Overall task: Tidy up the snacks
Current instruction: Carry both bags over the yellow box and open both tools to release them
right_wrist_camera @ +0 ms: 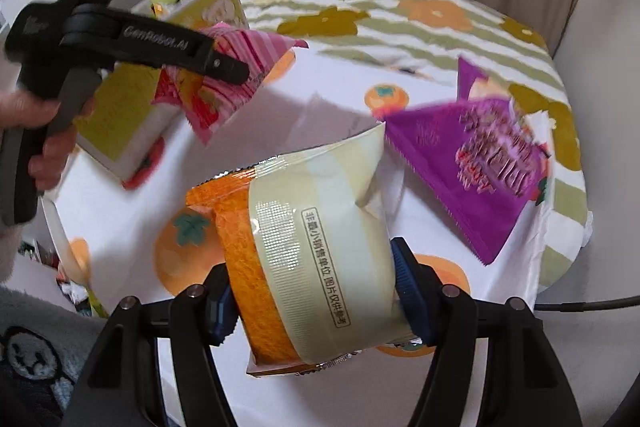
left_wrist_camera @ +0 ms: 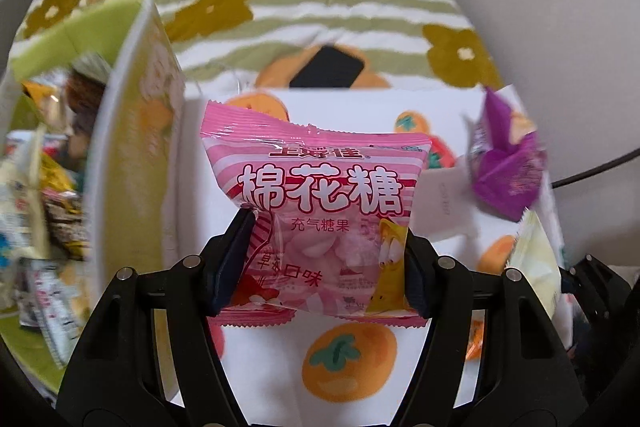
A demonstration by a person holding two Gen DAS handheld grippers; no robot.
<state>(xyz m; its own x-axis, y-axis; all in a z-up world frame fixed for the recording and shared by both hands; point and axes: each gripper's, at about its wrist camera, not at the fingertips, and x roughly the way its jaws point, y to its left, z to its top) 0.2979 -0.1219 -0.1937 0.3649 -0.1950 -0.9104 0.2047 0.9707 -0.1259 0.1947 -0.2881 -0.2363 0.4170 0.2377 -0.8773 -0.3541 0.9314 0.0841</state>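
Note:
My left gripper (left_wrist_camera: 326, 227) is shut on a pink marshmallow packet (left_wrist_camera: 316, 179), held clear above the persimmon-print sheet (left_wrist_camera: 272, 367). The right wrist view shows the same gripper (right_wrist_camera: 232, 67) and pink packet (right_wrist_camera: 248, 43) from the side, next to the yellow-green box (right_wrist_camera: 120, 115). My right gripper (right_wrist_camera: 308, 259) is shut on a cream and orange snack packet (right_wrist_camera: 320, 227), its pads pressing both sides. This packet's edge (left_wrist_camera: 536, 259) shows at the right of the left wrist view. A purple packet (right_wrist_camera: 480, 167) lies on the sheet further right, blurred (left_wrist_camera: 508, 171).
The tall yellow-green box (left_wrist_camera: 136, 147) stands at the left, with several mixed snack packets (left_wrist_camera: 44, 195) inside. A black phone (left_wrist_camera: 328, 67) lies on the flower-striped blanket (left_wrist_camera: 320, 7) behind. A person's hand (right_wrist_camera: 36, 123) grips the left tool. A black cable (right_wrist_camera: 580, 305) runs at the right.

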